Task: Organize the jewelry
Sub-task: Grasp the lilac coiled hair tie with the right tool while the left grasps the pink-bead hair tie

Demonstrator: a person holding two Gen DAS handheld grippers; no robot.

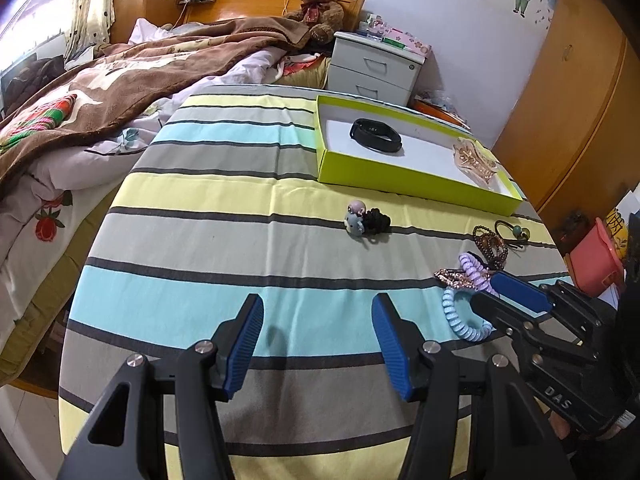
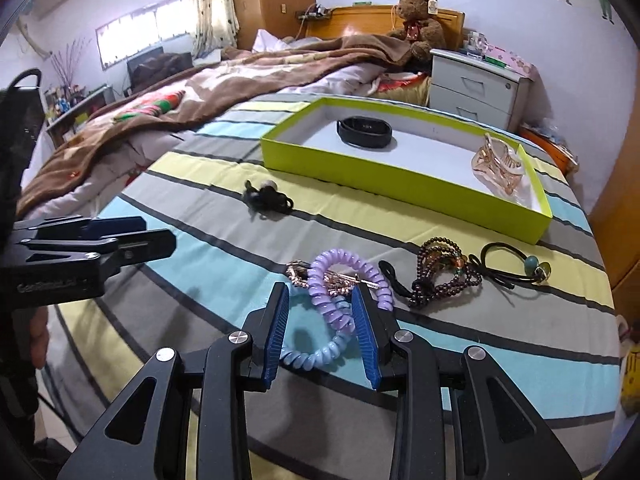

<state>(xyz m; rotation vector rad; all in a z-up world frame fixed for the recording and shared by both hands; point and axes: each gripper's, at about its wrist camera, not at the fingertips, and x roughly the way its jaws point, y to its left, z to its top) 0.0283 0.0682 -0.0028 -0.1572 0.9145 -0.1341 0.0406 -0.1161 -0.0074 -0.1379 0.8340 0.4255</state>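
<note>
Left wrist view: low, close over striped tablecloth (image 1: 224, 208), facing bed; green tray (image 1: 416, 184) at 1 o'clock. Right wrist view: same heading, tray (image 2: 400, 188) at 12. Shared: tray, teddy bear (image 1: 320, 4).

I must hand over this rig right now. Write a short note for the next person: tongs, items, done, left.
Left tongs: open, nothing between them.
Right tongs: open around the blue coil tie and purple coil tie, not closed yet.
Done: black band and claw clip lie in the green box.
Left on the cloth: both coil ties, gold clip, bead bracelet, toy tie, bead tie.
</note>
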